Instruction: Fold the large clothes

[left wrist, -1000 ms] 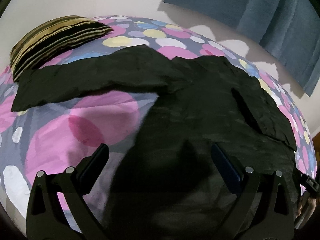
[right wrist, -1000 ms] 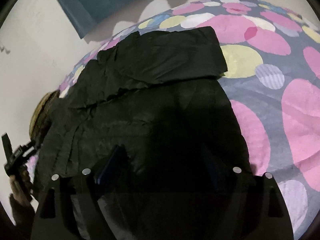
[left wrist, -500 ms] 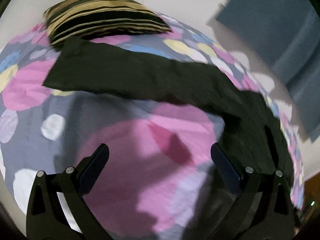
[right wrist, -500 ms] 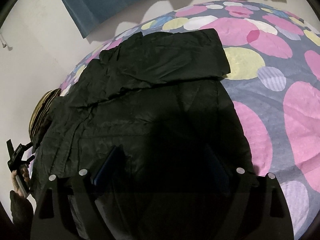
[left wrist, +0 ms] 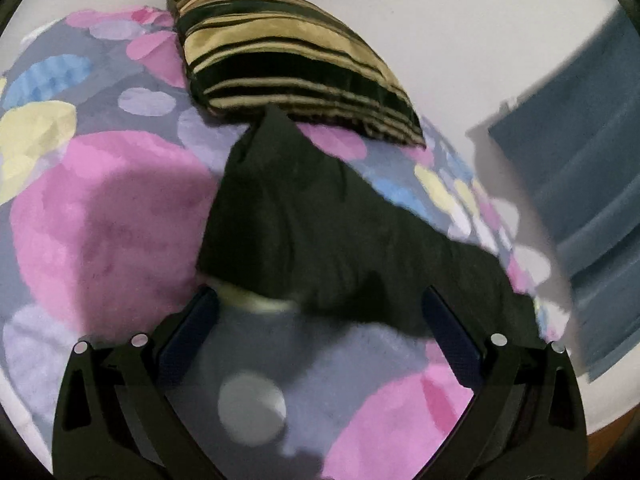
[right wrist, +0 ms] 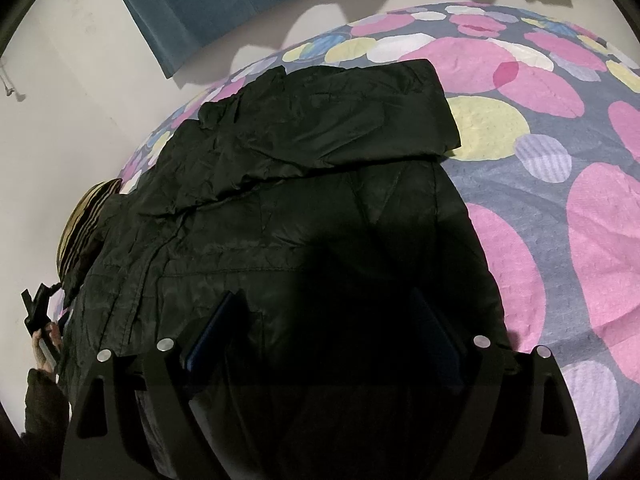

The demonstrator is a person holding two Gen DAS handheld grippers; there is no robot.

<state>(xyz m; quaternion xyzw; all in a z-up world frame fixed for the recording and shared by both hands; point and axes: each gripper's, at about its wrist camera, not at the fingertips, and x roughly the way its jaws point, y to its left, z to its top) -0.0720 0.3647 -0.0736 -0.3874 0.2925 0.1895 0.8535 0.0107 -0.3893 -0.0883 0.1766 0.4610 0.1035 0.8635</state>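
One sleeve (left wrist: 320, 236) of the black jacket (right wrist: 304, 216) runs lengthwise toward the striped pillow (left wrist: 296, 60), its cuff touching it. The left gripper (left wrist: 316, 316) is nearer, jaws apart just short of the sleeve; the right gripper (right wrist: 320, 320) hovers, jaws apart, over the jacket's body.

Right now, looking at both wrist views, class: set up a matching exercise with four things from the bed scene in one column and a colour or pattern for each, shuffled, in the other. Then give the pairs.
Things:
1. jacket
2. pillow
3. curtain
4. bedsheet

Colour or pattern:
A. grey with pink, yellow and blue ovals
B. plain blue
C. black
D. tan and dark stripes

Pairs: 1-C, 2-D, 3-B, 4-A
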